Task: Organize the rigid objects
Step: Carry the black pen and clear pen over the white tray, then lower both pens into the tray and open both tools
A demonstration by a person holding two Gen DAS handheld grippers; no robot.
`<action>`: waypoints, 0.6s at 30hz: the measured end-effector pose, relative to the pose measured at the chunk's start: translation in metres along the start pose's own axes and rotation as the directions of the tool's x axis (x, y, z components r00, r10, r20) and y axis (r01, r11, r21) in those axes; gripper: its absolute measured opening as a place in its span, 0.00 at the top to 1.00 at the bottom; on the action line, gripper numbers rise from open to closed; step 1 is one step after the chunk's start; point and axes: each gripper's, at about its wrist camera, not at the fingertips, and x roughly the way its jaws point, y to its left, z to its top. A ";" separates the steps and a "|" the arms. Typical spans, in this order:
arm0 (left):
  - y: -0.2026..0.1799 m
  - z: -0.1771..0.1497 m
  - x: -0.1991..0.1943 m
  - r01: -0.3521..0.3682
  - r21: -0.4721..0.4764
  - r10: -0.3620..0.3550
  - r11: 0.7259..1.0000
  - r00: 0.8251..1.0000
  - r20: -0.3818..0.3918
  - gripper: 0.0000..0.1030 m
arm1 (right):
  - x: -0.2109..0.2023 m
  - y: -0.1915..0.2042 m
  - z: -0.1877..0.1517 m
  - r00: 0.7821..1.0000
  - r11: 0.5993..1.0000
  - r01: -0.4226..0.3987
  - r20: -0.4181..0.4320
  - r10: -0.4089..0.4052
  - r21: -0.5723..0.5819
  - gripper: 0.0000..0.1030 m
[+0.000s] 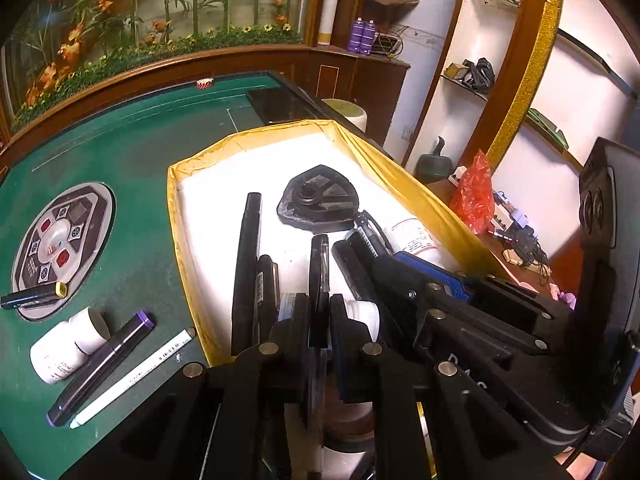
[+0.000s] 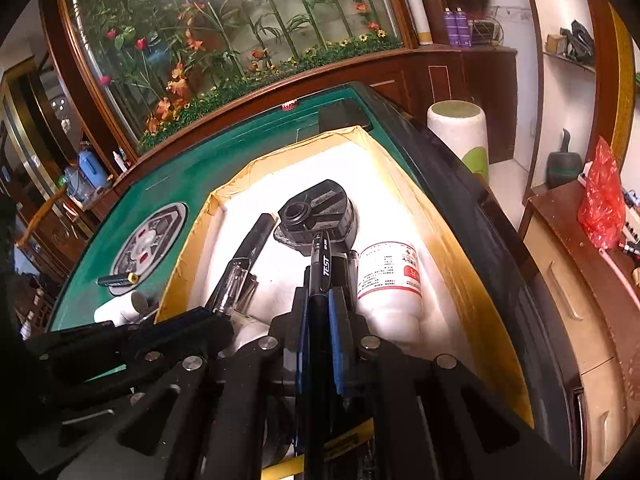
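Rigid objects: one clear-barrelled pen (image 1: pixel 319 276) clamped in the left gripper (image 1: pixel 320 312), one black "TEST" pen (image 2: pixel 320 280) clamped in the right gripper (image 2: pixel 319 312), both above the yellow-rimmed box (image 1: pixel 208 264) holding a black marker (image 1: pixel 248 248), white bottle (image 2: pixel 390 276), black triangular part (image 1: pixel 318 196). On the green table (image 1: pixel 132 184): purple-capped marker (image 1: pixel 100 364), white pen (image 1: pixel 132 376).

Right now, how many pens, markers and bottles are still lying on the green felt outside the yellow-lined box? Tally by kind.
Markers: 2 (black marker with yellow end, purple-capped marker)
Pens: 1 (white pen)
Bottles: 1 (white bottle)
Total: 4
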 end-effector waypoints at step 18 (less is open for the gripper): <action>0.001 -0.003 -0.004 0.006 0.012 -0.006 1.000 1.000 0.024 0.91 | -0.009 -0.004 0.000 0.999 1.000 -0.013 0.043 0.012 0.020 0.90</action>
